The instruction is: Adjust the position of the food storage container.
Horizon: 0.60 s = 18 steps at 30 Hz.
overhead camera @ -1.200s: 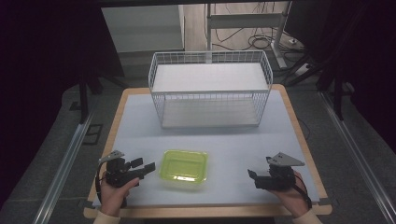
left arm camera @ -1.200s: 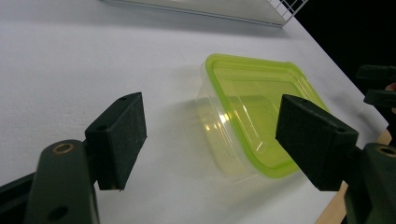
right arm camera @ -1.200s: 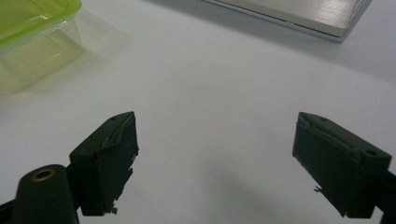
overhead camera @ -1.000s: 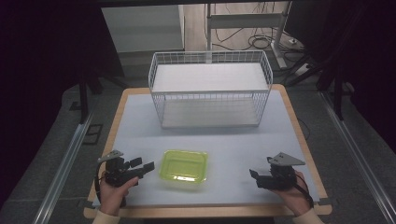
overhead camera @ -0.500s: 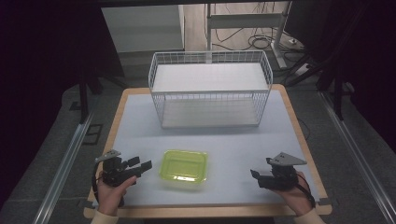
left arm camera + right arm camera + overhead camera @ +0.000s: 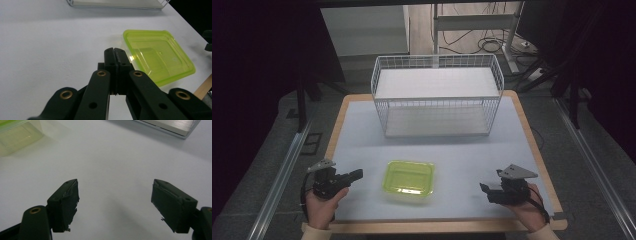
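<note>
**A:** Lime-green translucent plastic container (image 6: 408, 177), shallow and rectangular: that is what both hands flank. Start at the left gripper (image 6: 115, 53), though. What has changed there?

**B:** Its two black jaws have just been closing, and in the left gripper view they now stand pressed flat together with nothing between them. In the earlier high view they stand apart; now the tips meet. It is clenched on air, just beside the container's near corner and not touching it.

**A:** And the right gripper (image 6: 115, 202)?

**B:** Spread wide. Its pads (image 6: 65, 202) hang over bare white tabletop (image 6: 462, 155), and the container sits off at the upper left corner of that view, well apart from them. In the high view the right gripper (image 6: 486, 189) rests at the table's near right edge, pointing inward.

**A:** So where does the container lie overall?

**B:** Flat on the white tabletop, near the front edge, between the two grippers, closer to the left one (image 6: 357, 174). Beyond it stands the white wire basket (image 6: 437, 97) with a shelf inside, at the far side of the table.

**A:** What does the closing mean for the work?

**B:** I judge it a test squeeze or a ready pose, not a grasp: the container is untouched. To pick it up, the left jaws would need to part again and straddle the rim.
</note>
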Each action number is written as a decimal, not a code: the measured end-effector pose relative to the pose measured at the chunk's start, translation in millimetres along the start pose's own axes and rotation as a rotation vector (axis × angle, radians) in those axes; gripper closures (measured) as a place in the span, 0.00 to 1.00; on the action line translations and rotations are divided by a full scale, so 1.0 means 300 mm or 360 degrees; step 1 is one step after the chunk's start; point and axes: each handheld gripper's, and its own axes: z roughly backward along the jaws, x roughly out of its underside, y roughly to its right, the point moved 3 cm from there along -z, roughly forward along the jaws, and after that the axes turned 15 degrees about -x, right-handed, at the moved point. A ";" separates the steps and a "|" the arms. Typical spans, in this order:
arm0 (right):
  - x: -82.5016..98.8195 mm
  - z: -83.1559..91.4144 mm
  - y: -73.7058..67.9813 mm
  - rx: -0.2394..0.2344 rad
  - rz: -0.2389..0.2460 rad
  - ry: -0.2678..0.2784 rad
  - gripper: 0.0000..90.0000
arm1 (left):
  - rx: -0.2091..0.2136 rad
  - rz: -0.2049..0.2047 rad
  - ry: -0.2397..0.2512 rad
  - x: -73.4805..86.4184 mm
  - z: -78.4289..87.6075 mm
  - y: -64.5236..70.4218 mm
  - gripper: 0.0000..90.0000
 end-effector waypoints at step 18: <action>0.002 -0.006 -0.004 0.0022 -0.0001 -0.0020 0.26 | -0.0023 -0.0091 -0.0206 0.037 -0.125 0.025 1.00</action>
